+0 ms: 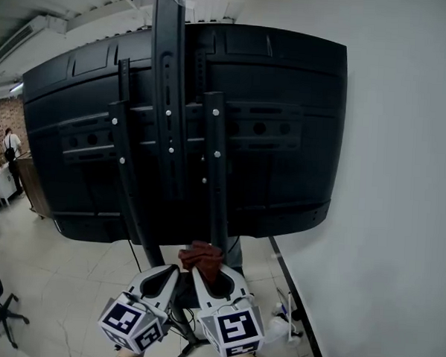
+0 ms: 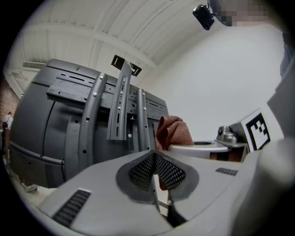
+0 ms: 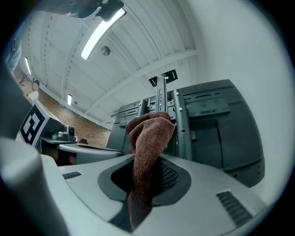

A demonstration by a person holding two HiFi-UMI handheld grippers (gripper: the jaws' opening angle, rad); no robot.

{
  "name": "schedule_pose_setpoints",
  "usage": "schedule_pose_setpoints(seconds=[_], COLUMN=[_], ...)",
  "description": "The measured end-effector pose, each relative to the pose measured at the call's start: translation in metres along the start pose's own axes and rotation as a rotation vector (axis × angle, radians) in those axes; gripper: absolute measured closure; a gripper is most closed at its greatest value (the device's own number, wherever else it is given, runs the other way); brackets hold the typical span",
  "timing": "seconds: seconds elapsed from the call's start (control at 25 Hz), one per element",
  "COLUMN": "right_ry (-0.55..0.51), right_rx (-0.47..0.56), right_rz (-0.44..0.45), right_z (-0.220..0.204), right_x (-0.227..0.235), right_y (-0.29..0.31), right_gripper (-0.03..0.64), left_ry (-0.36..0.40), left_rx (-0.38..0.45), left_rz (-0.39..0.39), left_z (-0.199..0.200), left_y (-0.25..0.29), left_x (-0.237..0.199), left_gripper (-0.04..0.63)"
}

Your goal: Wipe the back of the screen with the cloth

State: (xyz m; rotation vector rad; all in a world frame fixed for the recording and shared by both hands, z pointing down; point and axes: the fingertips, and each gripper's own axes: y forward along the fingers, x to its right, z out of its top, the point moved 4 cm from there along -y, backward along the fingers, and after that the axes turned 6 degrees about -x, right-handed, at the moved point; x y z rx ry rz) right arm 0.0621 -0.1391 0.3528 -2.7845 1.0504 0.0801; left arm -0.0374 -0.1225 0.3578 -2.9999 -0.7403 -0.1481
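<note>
Left gripper (image 1: 164, 277): jaws shut together, nothing held, low beside right. Right gripper (image 1: 214, 274): jaws clamped on brown cloth (image 1: 202, 255), bunched at tips, near screen (image 1: 285, 140) lower edge, contact not confirmed. Step judged: approach. Next: cloth to be raised, pressed onto panel right of bracket (image 1: 166, 119).

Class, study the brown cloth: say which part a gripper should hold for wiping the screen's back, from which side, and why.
Grip the cloth by its narrow gathered tail, from the end away from the screen, as the right gripper does. The thick folded wad then stands past the jaw tips, so probably cloth, not plastic, meets it.
</note>
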Motion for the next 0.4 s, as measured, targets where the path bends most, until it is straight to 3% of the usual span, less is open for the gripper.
schedule_pose_setpoints(seconds=[0.4], right_ry=[0.012], right_rx=[-0.005], right_rz=[0.007], right_z=[-0.0016], right_x=[0.0054], right_y=[-0.0024], right_gripper=[0.549], left_ry=[-0.006], left_rx=[-0.014], left_rz=[0.006], left_z=[-0.0022], left_y=[0.0045], left_x=[0.004], left_gripper=[0.583])
